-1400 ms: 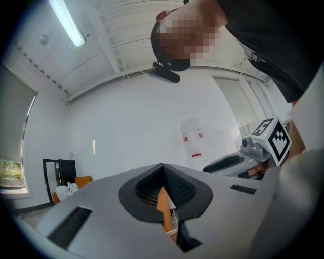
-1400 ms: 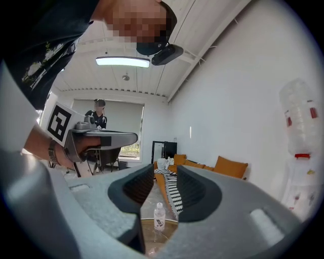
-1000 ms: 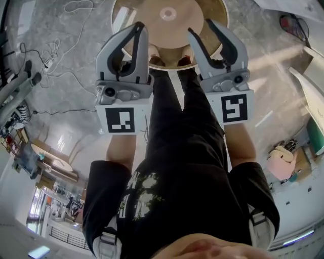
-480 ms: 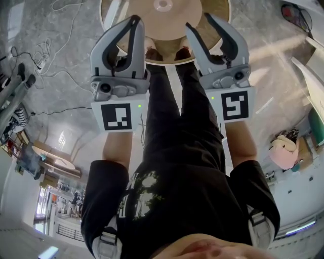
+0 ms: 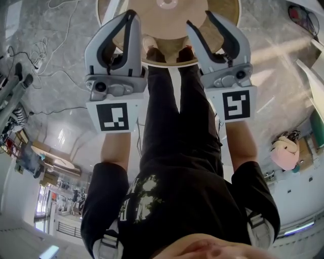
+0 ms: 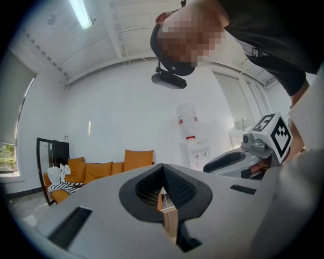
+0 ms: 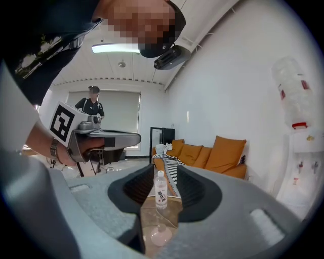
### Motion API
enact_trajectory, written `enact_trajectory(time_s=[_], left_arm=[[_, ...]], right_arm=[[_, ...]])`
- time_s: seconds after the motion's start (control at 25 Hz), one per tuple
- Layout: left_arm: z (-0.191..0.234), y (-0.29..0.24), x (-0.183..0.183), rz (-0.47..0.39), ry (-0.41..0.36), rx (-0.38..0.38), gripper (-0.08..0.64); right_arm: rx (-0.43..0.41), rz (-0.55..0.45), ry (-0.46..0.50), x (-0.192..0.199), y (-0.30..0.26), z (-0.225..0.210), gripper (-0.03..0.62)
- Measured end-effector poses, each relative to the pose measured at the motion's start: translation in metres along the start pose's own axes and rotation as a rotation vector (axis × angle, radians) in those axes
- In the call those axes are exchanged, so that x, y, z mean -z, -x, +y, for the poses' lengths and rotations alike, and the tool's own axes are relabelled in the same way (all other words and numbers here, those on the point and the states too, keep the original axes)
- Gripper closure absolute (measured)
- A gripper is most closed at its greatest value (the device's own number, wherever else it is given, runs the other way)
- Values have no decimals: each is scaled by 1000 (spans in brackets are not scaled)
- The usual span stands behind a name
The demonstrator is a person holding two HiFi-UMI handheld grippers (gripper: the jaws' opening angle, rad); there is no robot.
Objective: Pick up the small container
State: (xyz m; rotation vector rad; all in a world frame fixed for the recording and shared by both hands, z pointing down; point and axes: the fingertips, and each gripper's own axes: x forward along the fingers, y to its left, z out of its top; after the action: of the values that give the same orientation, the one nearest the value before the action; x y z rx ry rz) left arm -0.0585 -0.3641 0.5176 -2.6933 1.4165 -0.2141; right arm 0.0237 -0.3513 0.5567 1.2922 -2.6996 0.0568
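A small pale pink round container (image 7: pixel 161 233) sits on the round wooden table (image 5: pixel 223 12), seen in the right gripper view through the gap between the jaws. My right gripper (image 7: pixel 164 171) is open and empty, held short of the container. At the top edge of the head view a pale round lid (image 5: pixel 167 2) shows on the table. My left gripper (image 6: pixel 163 169) has its pads meeting at the tips with nothing between them. Both grippers (image 5: pixel 126 20) (image 5: pixel 205 23) hover side by side at the table's near edge.
A clear water bottle (image 7: pixel 160 189) stands on the table just behind the container. An orange sofa (image 7: pixel 212 154) lines the far wall and a water dispenser (image 6: pixel 195 136) stands by it. Another person (image 7: pixel 92 106) is at the back. Cables (image 5: pixel 43 48) lie on the floor at the left.
Both grippers have moved forward toward the table, and the table has slid up toward the top edge of the head view. The jaws look the same.
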Motion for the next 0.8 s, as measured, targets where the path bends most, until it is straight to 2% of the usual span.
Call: enact_trajectory(time_s=[0.12,0.28,0.44,0.64,0.8], left_arm=[[3,-2,25,10,-5,1,558],[1,-6,48,8,-2,-13,558],[-2,-10,68,11,-14,4,558],[0,-11,103,28,9,6,558],[2,-17,123,23,12,-5,558]], right_arm=[[-11,10,-20,24,-13,3,453],[-40,5,-8,47,-19,7,451],[-49,-2,2,66,-31,9,451],[-82,24,7,98,-46,13,451],[-77,27,8,118,-51,14,451]])
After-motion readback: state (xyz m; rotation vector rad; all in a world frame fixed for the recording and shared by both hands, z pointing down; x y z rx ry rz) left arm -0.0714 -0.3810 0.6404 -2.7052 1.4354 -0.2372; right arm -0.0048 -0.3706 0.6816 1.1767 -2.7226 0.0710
